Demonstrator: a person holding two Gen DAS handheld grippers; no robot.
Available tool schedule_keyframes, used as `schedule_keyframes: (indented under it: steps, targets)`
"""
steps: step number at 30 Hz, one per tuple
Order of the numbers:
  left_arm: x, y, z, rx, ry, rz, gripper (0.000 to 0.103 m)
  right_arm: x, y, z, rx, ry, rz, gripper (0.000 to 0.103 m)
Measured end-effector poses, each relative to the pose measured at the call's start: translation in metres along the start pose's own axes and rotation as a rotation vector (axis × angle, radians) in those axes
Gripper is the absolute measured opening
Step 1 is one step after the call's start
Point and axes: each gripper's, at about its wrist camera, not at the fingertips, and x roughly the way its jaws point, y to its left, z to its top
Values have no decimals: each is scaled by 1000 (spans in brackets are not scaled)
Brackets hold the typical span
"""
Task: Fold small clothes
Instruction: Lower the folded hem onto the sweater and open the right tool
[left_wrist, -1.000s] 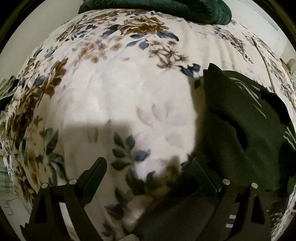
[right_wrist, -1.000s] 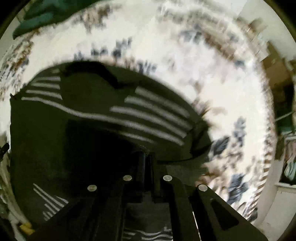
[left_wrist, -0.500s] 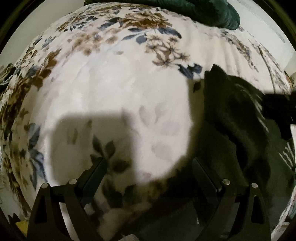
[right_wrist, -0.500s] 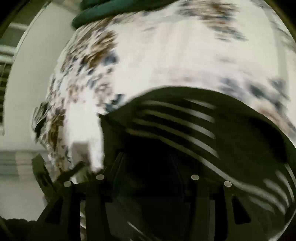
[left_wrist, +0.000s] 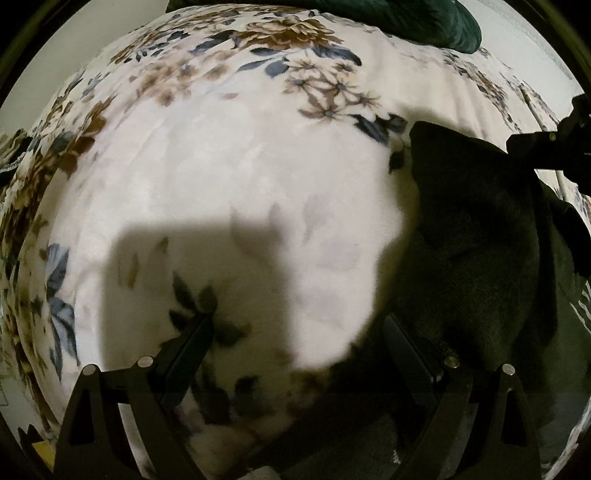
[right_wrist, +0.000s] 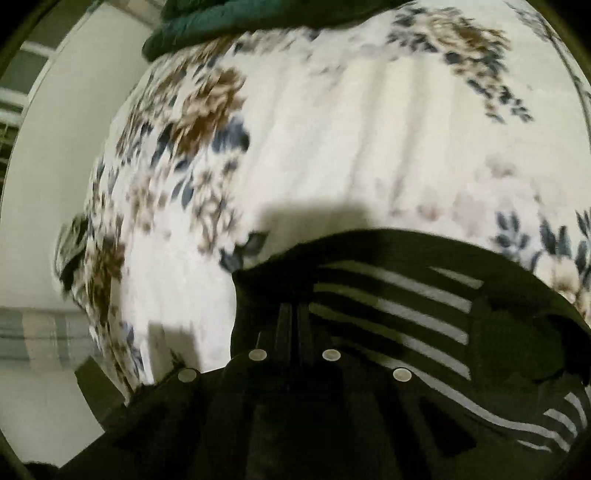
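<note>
Left wrist view: the left gripper (left_wrist: 295, 345) points steeply down at the bed (left_wrist: 229, 177), which is covered by a floral blanket, and its jaws stand wide apart with nothing between them; only blanket and shadow lie in the gap. The dark striped garment (left_wrist: 480, 258) fills the sector from 2 to 5 o'clock, its near edge passing just beside the finger at 4 o'clock, though contact cannot be confirmed. Compared with a second ago the stripes that showed on the garment's upper face are now almost all hidden and a plain dark surface faces up, and the right gripper (left_wrist: 546, 151) has entered at 2 o'clock above the cloth. A green bundle (left_wrist: 424, 22) lies at 12 o'clock at the far end of the bed. Right wrist view: the right gripper (right_wrist: 294, 317) has its jaws brought fully together at 6 o'clock, after a brief release half a second ago when they stood apart over the cloth. Its tips sit on the garment (right_wrist: 406, 314) near that piece's left edge; whether a layer of cloth is pinched cannot be told. The view has swung from the bed's right side to its left side, and the garment now lies from 3 to 6 o'clock. Judged from this, one fold across the garment appears made, and the next grasp begins.
</note>
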Motion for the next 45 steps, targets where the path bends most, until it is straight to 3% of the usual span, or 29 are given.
schedule_keyframes:
  steps: [2, 8, 13, 14, 17, 18, 21, 23, 26, 27, 31, 33, 35, 37, 38, 40, 42, 45]
  targets:
    - [0, 0, -1, 4, -1, -2, 94, -4, -3, 1, 10, -15, -5, 2]
    - [2, 0, 4, 16, 1, 1, 94, -19, -17, 7, 68, -128, -155, 1]
    - [1, 1, 6, 19, 1, -5, 94, 2, -34, 12, 101, 52, -96, 4]
    - [1, 1, 6, 18, 0, -6, 94, 1, -36, 14, 120, 69, -74, 11]
    - [-1, 3, 5, 19, -3, -4, 94, -12, -32, 27, 137, 49, -5, 48]
    - [-1, 2, 4, 19, -4, -3, 94, -13, -24, 33, 113, 43, 1, 53]
    - [-1, 0, 2, 21, -5, -3, 94, 11, 4, 49, 4, 137, 3, 53]
    - [-1, -1, 3, 24, -6, -3, 94, 35, 21, 55, -73, 202, -43, 53]
    - [-1, -3, 1, 26, -10, -5, 94, 62, 42, 51, -201, 275, -117, 5]
    - [-2, -3, 0, 26, -13, -7, 94, 64, 45, 50, -216, 266, -150, 4]
    - [-2, -1, -3, 21, -24, -17, 94, 39, 30, 60, -102, 84, -226, 3]
    - [-2, 0, -3, 22, -21, -15, 94, 40, 6, 67, 13, 86, -224, 3]
    - [-3, 1, -3, 25, -19, -19, 94, 49, -2, 66, 36, 147, -167, 4]
    - [-5, 3, -3, 30, -15, -25, 94, 40, -4, 64, 25, 143, -134, 17]
    - [-6, 5, -2, 30, -13, -28, 94, 33, -9, 61, 50, 144, -104, 32]
    - [-9, 8, -1, 26, -13, -32, 94, 9, -24, 55, 103, 103, -45, 48]
    - [-10, 11, 0, 19, -8, -38, 94, -17, -42, 42, 107, 69, -54, 53]
    - [-9, 12, -2, 21, -4, -38, 94, -29, -67, 12, 71, 134, -97, 53]
